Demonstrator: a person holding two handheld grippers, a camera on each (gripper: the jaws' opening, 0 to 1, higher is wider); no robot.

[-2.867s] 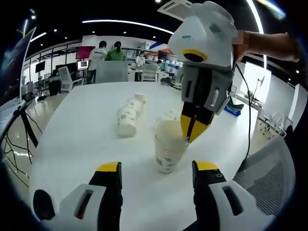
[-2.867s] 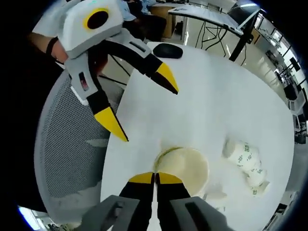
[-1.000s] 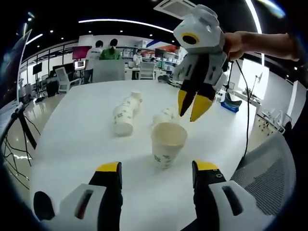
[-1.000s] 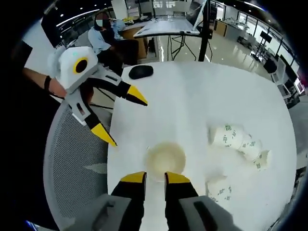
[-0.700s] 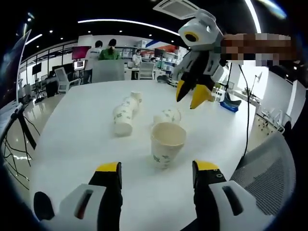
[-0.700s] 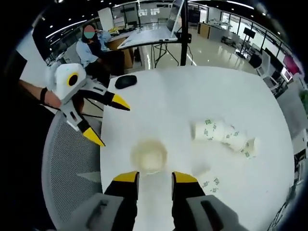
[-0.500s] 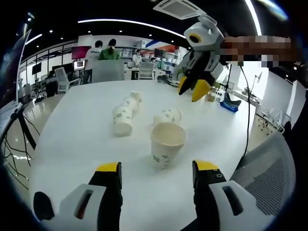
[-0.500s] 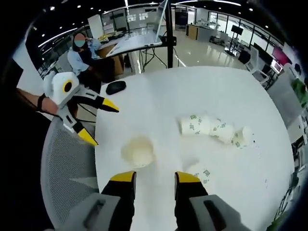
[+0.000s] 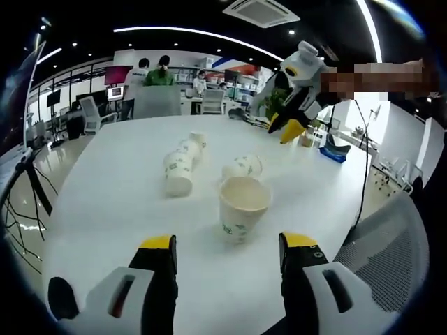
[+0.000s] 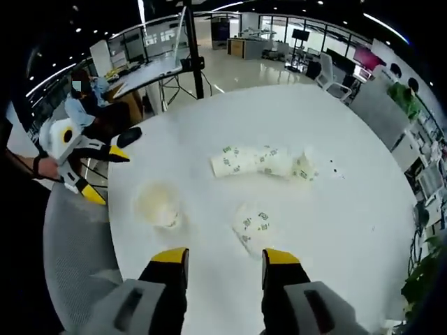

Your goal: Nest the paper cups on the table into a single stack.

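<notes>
Our left gripper (image 9: 227,252) hangs with jaws wide and empty, the upright cup (image 9: 243,208) just ahead between them. Our right gripper (image 10: 221,268), jaws spread and empty, hovers over the lying cup (image 10: 253,227).

No readable text from where I sit.
I can see green printed marks on the upright paper cup (image 9: 242,206) and on the cups lying on the table (image 10: 363,209), but they are too small and blurred for me to read.
</notes>
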